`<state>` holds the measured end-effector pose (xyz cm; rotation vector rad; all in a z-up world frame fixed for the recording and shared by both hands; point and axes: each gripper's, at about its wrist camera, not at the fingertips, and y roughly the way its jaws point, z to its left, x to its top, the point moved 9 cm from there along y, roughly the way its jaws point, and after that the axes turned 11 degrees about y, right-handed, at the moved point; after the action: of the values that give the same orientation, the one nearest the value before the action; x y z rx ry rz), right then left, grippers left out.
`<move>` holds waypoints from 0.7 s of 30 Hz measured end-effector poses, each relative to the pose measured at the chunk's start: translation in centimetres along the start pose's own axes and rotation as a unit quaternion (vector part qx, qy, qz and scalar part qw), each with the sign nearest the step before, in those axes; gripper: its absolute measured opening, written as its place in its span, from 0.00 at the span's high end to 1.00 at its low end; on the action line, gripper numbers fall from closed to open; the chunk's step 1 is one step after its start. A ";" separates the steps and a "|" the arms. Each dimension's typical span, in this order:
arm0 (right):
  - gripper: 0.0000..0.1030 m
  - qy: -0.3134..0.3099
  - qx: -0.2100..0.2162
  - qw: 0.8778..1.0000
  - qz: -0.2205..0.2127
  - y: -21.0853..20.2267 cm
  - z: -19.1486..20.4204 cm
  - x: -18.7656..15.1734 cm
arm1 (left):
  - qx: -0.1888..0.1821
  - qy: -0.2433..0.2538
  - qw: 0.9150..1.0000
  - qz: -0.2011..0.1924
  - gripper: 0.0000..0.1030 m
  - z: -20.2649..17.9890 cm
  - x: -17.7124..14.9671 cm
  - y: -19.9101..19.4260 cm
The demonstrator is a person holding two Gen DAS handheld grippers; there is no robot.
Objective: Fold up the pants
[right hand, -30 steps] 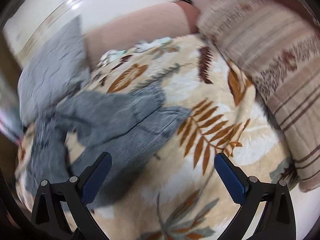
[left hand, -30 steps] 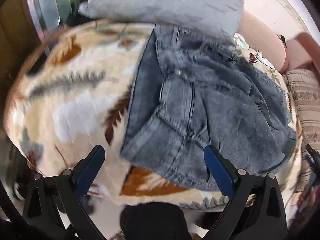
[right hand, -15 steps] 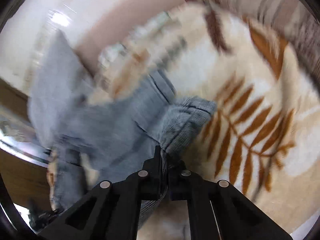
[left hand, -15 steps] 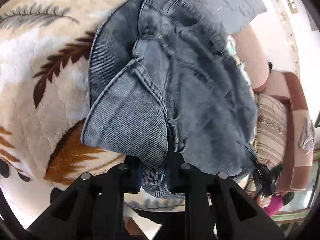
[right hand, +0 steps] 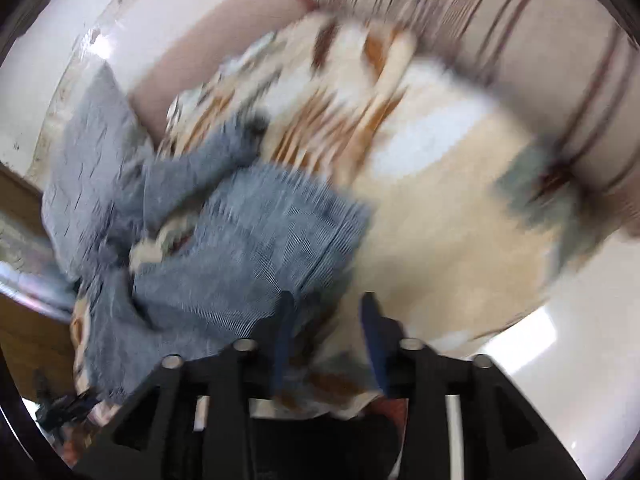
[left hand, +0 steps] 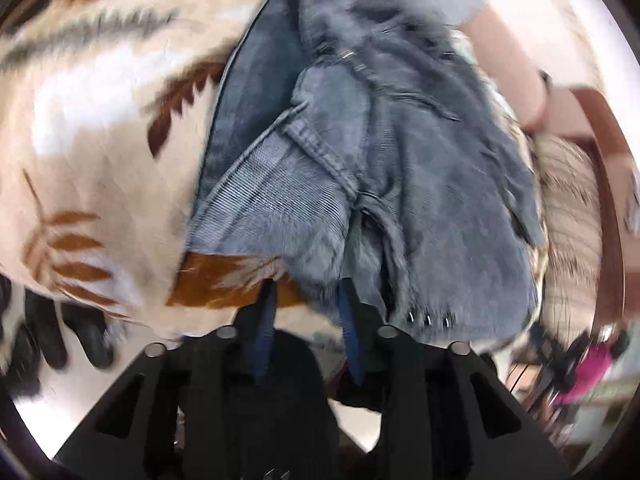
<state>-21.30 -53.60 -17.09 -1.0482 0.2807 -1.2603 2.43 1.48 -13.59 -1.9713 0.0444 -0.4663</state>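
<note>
Your left gripper (left hand: 308, 300): jaws narrow, just been opening; pants (left hand: 400, 184) hem edge at right pad, not clearly pinched. Your right gripper (right hand: 328, 312): jaws narrow, also just been opening; leg cuff beside left pad, gap shows blanket (right hand: 460, 240) only.

Risk: both grips loosening, denim slips out, fold collapses. Heavy blur, so contact uncertain.

Pants: grey-blue denim, crumpled heap, waistband flipped, one leg bunched, lying across blanket near its front edge. Beyond: grey pillow (right hand: 84, 152), striped cushion (right hand: 500, 40) at far edge.
</note>
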 end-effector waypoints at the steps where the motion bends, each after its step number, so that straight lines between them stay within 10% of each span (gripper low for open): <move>1: 0.60 -0.005 -0.005 1.000 -0.021 -0.9 -0.1 1.1 | -0.003 0.022 1.000 -0.015 0.69 -0.1 0.3 -1.4; 5: 0.34 -0.065 0.006 0.997 -0.033 -1.0 3.2 4.9 | 0.038 0.049 0.996 -0.059 0.32 0.3 3.1 -3.7; 13: 0.36 -0.143 -0.034 0.988 0.045 9.8 7.8 6.7 | 0.051 -0.009 0.998 0.032 0.30 1.5 6.4 4.0; 16: 0.85 -0.224 -0.077 0.970 0.052 11.4 8.9 5.4 | 0.057 -0.004 0.998 0.019 0.30 1.0 6.5 3.9; 21: 0.85 -0.268 -0.092 0.959 -0.027 6.9 9.3 7.3 | 0.067 0.012 0.998 0.003 0.30 0.2 6.4 2.9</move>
<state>-7.99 -55.85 -14.78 -1.5214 -0.0501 -0.9617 8.89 -1.10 -14.31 -1.8344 0.0336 -0.4768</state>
